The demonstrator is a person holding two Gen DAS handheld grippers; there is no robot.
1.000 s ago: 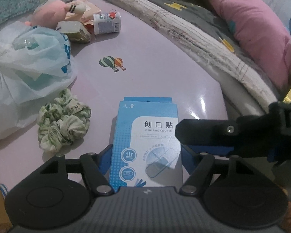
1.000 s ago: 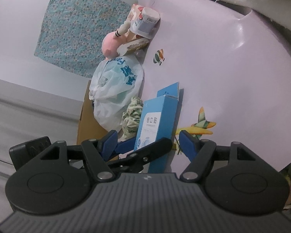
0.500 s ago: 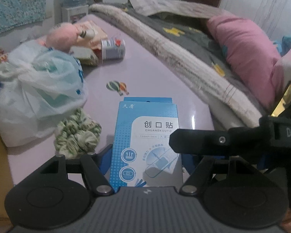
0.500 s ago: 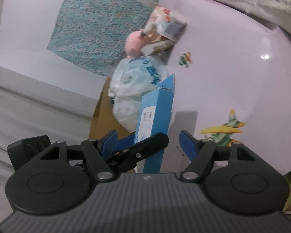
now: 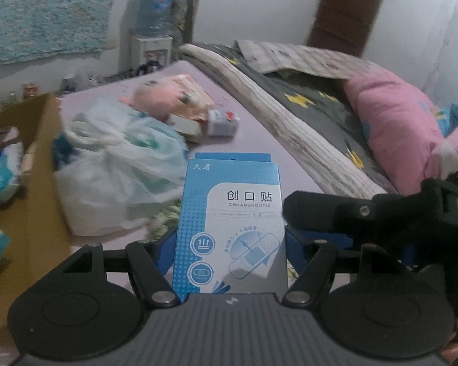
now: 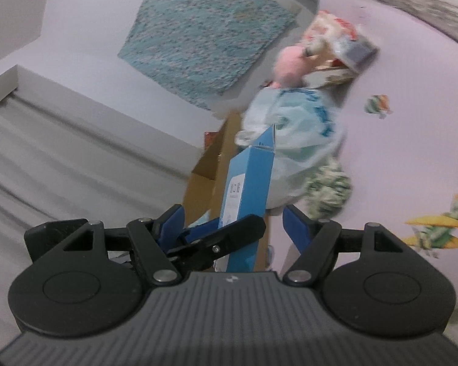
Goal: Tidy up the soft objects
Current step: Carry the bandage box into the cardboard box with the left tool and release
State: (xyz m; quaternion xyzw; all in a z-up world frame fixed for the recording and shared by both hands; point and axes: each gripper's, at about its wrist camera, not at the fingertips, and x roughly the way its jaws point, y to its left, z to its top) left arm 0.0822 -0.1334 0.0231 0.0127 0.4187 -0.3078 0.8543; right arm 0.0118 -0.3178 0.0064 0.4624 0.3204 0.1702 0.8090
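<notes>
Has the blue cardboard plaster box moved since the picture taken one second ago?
Yes. The blue cardboard plaster box has gone up: earlier it was low against the purple table, beside the green scrunchie; now it covers that scrunchie and reaches the white plastic bag.

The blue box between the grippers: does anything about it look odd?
Yes. The blue box has its top flap standing open. It is a stiff bandage carton clamped in the left gripper, which seems odd among soft things like the green scrunchie.
</notes>
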